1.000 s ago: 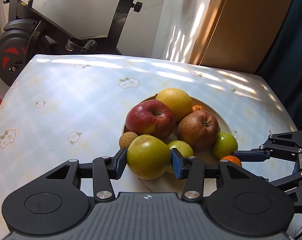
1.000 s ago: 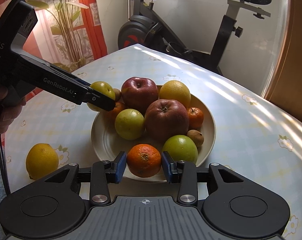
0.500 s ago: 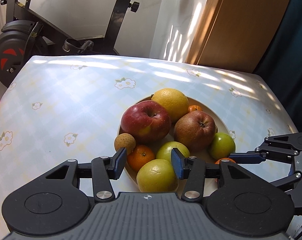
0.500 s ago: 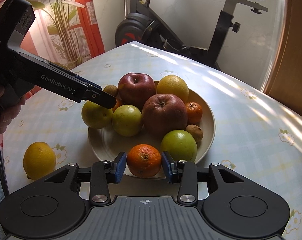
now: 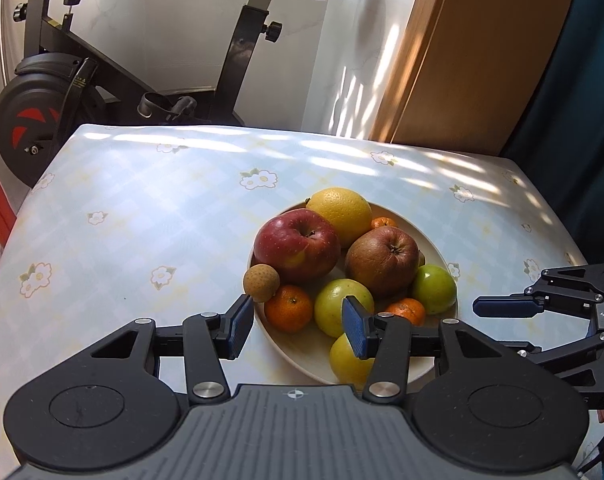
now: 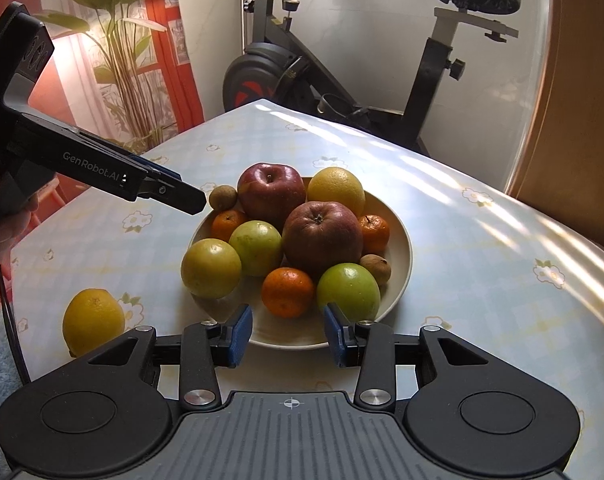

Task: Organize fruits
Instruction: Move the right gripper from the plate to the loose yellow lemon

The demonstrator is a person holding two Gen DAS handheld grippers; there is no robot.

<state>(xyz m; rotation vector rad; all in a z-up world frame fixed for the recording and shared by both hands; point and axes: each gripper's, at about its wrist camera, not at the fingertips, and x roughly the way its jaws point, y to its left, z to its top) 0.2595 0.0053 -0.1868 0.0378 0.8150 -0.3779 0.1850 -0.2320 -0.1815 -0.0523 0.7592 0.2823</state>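
Both grippers, left gripper (image 5: 294,330) and right gripper (image 6: 288,334), hover with jaws apart and empty near the full bowl (image 6: 401,240); best approach the stray lemon (image 6: 93,320) on the counter slowly.

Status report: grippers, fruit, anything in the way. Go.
Left gripper open, empty. Right gripper open, empty. Fruit piled on plate; one lemon loose on table. Nothing blocking.

Cream bowl (image 6: 401,240) heaped with apples (image 6: 321,236), mandarins (image 6: 288,292), lone lemon (image 6: 93,320) beside it
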